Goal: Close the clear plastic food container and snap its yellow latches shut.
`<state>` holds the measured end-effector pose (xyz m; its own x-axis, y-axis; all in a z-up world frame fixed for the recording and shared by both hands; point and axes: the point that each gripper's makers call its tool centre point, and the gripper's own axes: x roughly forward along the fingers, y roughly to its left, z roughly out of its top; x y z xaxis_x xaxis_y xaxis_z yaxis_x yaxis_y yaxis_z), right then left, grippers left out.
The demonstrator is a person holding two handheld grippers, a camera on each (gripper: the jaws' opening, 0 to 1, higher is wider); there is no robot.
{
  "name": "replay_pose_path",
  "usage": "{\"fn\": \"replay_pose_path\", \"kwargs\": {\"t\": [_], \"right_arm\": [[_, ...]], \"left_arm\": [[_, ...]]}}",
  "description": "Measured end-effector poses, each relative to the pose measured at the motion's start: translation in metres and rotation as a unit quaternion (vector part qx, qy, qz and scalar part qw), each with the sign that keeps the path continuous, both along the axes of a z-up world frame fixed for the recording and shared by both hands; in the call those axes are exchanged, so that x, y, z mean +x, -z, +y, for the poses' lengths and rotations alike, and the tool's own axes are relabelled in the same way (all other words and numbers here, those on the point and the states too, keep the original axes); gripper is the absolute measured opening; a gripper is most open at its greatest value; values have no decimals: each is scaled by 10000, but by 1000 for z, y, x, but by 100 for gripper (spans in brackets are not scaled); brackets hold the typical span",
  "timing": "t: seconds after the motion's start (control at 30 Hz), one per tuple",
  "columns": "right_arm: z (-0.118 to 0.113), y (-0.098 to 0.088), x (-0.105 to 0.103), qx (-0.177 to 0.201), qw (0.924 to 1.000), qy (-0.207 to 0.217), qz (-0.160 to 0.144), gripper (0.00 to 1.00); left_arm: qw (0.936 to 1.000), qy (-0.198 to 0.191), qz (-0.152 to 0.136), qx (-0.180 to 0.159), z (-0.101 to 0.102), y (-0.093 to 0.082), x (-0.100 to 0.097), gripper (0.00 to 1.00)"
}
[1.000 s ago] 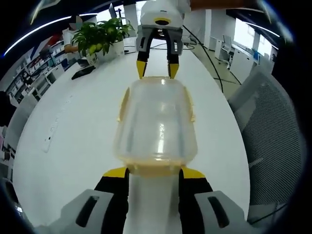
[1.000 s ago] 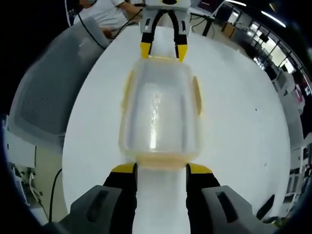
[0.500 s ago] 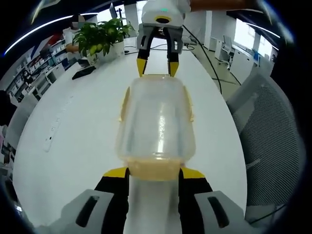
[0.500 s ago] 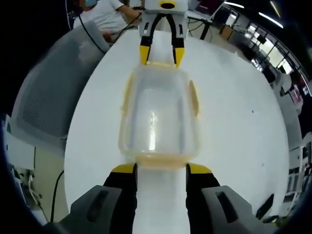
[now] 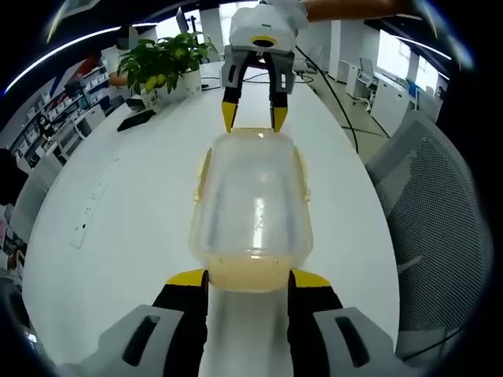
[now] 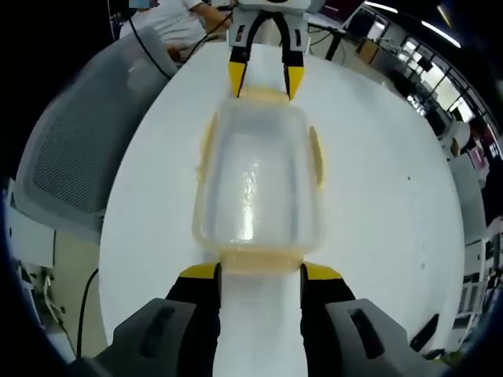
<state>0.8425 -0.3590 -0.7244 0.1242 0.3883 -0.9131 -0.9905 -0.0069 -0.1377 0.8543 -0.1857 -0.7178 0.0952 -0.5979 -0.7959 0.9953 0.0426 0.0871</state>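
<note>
Left gripper view, near to far: the left tongs (image 5: 248, 280) stand with jaws parted, their yellow tips flanking the near short end of the clear plastic food container (image 5: 250, 204), which rests lid-on upon the white desk (image 5: 126, 228). The container's long axis runs straight away from these tongs toward the right tongs (image 5: 254, 118), which meet the far short end with jaws likewise spread. Each pair therefore faces one end latch at about equal nearness. Yellow side latches (image 5: 201, 174) show along both long edges. Beyond lie a dark flat object (image 5: 134, 118) and a potted plant (image 5: 161, 59); a mesh office chair (image 5: 440, 204) stands beside the desk.

Right gripper view, near to far: the right tongs (image 6: 259, 275), jaws apart, straddle the near yellow end latch (image 6: 259, 257); the container (image 6: 258, 177) extends lengthwise to the left tongs (image 6: 263, 82) at its far end. Whether any latch is fully snapped cannot be told.

No brand, label or legible writing appears.
</note>
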Motion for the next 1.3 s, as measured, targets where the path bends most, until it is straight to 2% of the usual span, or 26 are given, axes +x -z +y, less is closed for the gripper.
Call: {"fn": "replay_pose_path", "kwargs": {"t": [0.1,0.47,0.87,1.0,1.3], "right_arm": [[0,0,4,-9,10000,17,-82,35],[-8,2,1,-176,9998,95,-50,37],[-13,-12,0,127,9943,1057,23,38],[-12,-15,-1,256,9902,1372,62,37],[-6,-22,-3,668,9753,2095,197,35]], "left_arm": [[10000,-4,10,72,2,4,-1,34],[9998,-80,-82,188,10,6,1,37],[9972,-722,-37,182,18,-6,4,37],[9958,-892,-32,225,21,-7,3,37],[9887,-1481,98,214,26,-10,1,38]]}}
